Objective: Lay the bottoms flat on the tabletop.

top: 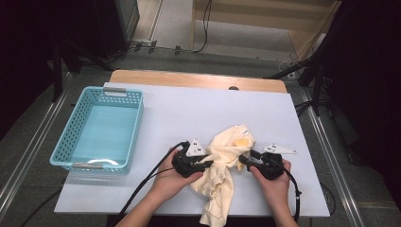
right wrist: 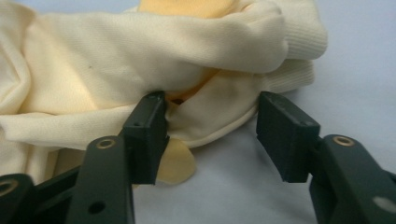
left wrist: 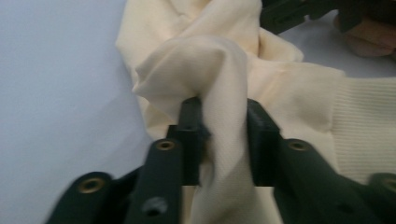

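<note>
Left gripper point(top: 206, 163) bites the cream garment point(top: 227, 158), right gripper point(top: 246, 161) lines up.

The garment lies bunched at the near middle of the white table point(top: 189, 113), between the 2 hands. Left jaws pinch a fold of it; right jaws stand open around its edge, not clamped. Next, I judge, the right must close before any lift toward the blue basket point(top: 75, 127). No readable writing; a small white tag shows at the collar.

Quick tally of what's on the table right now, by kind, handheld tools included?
Cream garment: 1
Blue basket: 1
Tools: 2, left tool and right tool
Total: 4
</note>
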### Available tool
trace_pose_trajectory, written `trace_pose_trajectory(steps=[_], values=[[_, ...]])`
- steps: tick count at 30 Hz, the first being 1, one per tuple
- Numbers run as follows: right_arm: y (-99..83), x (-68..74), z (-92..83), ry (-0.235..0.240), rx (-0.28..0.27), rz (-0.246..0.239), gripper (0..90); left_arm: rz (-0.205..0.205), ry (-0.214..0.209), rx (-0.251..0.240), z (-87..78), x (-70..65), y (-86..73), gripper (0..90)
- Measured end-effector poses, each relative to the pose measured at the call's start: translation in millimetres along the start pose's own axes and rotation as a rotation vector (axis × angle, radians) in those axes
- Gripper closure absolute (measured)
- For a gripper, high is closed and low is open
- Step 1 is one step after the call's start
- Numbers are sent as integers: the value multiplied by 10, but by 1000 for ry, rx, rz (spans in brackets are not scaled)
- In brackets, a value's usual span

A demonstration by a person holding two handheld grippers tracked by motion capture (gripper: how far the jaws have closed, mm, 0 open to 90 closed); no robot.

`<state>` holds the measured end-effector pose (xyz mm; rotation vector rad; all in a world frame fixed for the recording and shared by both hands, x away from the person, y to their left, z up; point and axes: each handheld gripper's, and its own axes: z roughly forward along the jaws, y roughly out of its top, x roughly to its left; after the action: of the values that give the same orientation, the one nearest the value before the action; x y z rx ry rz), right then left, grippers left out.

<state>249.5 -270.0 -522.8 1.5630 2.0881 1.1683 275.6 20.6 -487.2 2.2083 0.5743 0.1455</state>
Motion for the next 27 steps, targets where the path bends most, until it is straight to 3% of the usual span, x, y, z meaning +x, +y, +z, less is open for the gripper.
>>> trace_pose_trajectory(steps=[5,8,19,23,27], values=[[17,38,5,31,-5,-9,722,-3,-16,-19,-86,-28,-83,814],[34,60,-9,11,-20,-34,836,-13,-15,-35,-157,-33,-134,817],[146,-71,-123,-34,-79,-60,862,-41,-8,-43,-358,-19,-331,820],[177,-116,-165,-91,-112,-77,865,-44,-16,-49,-388,-27,-362,822],[204,-195,-169,-117,-115,-79,867,-35,-12,-52,-425,-59,-386,823]])
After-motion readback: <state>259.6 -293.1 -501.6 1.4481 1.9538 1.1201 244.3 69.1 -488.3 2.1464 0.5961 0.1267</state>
